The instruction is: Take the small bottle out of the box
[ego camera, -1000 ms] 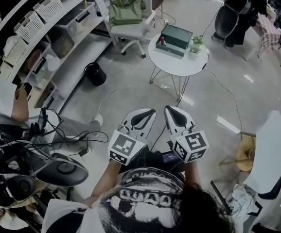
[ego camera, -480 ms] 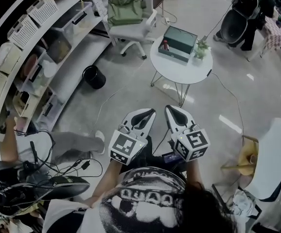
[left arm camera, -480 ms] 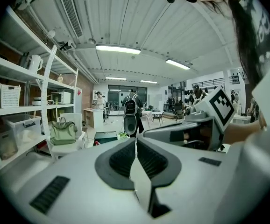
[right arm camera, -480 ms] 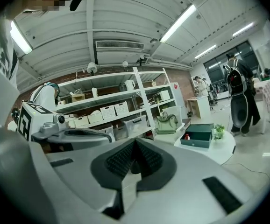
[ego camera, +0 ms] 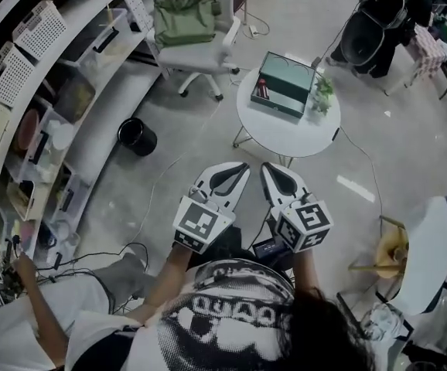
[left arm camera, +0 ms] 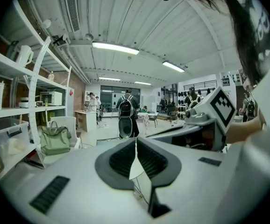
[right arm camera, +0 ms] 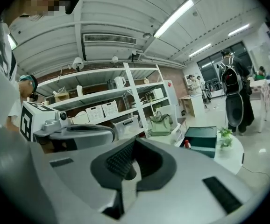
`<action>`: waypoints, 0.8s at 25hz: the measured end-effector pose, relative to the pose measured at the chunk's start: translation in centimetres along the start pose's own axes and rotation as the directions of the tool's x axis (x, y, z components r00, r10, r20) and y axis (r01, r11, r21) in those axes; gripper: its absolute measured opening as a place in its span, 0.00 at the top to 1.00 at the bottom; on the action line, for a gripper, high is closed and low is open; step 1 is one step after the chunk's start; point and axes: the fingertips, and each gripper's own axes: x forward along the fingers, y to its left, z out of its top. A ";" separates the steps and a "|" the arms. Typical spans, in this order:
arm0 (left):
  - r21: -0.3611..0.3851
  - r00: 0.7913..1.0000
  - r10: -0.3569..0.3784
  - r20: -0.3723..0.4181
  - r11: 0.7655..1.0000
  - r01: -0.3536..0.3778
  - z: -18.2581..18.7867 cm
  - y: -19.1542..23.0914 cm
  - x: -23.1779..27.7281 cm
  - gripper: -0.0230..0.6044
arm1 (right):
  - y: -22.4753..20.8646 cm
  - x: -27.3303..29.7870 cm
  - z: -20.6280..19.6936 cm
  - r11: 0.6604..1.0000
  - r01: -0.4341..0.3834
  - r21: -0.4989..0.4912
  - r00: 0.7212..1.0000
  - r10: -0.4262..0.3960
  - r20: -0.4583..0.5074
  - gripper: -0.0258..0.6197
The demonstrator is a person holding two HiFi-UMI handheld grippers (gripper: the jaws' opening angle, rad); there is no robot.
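A dark green box (ego camera: 287,83) lies on a small round white table (ego camera: 281,134) ahead of me. The small bottle (ego camera: 262,90) with a red cap stands at the box's left end; whether it is inside the box I cannot tell. The right gripper view shows the box (right arm camera: 201,141) and bottle (right arm camera: 187,144) far beyond the jaws. My left gripper (ego camera: 233,168) and right gripper (ego camera: 272,170) are held side by side in front of my chest, well short of the table. Both are shut and hold nothing.
A small potted plant (ego camera: 322,93) stands beside the box. A white office chair with a green bag (ego camera: 183,18) is left of the table, a black bin (ego camera: 136,136) on the floor. Shelving (ego camera: 53,91) lines the left; a black stroller (ego camera: 370,29) stands far right.
The table with the box has come lower and nearer in the head view. The shelving and the seated person at left slid downward. Both grippers keep their pose, shut.
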 end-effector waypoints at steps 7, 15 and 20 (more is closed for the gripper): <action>-0.008 0.998 -0.056 0.000 0.998 0.056 -0.1 5.9 2.2 0.93 | -1.2 5.5 1.1 0.998 0.055 0.009 0.998 -0.055 -0.015 0.96; -0.005 0.996 -0.084 -0.001 0.996 0.084 -0.3 9.8 3.2 0.93 | -2.7 9.0 2.0 0.994 0.111 0.016 0.994 -0.110 -0.018 0.96; -0.003 0.997 -0.073 -0.012 0.997 0.073 -0.7 11.4 2.9 0.93 | -2.3 10.2 1.8 0.993 0.115 0.016 0.993 -0.114 -0.031 0.96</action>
